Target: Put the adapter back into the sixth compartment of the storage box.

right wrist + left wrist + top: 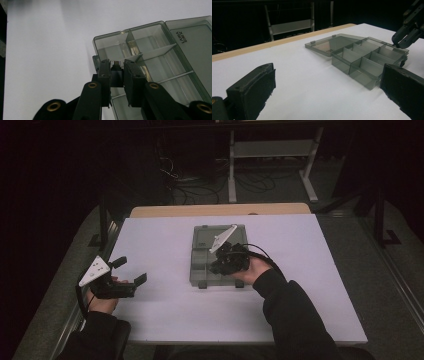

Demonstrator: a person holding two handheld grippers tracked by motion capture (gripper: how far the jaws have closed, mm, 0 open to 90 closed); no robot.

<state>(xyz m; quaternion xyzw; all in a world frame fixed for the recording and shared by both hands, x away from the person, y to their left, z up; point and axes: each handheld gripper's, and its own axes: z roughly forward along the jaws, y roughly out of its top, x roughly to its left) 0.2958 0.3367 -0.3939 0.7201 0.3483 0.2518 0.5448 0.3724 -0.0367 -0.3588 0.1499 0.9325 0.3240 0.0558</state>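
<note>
A smoky clear compartment box lies mid-table with its lid folded open flat on the far side. My right gripper hangs over the box's near compartments. In the right gripper view it is shut on a small black part with a silver end, just above a divider of the box. My left gripper rests at the table's left edge, open, nothing between its fingers. From the left gripper view the box shows several compartments that look bare, with the right gripper at its far corner.
The white table top spreads wide around the box. A wooden strip runs along its far edge. Beyond it stand a metal shelf frame and cables on the floor in the dark.
</note>
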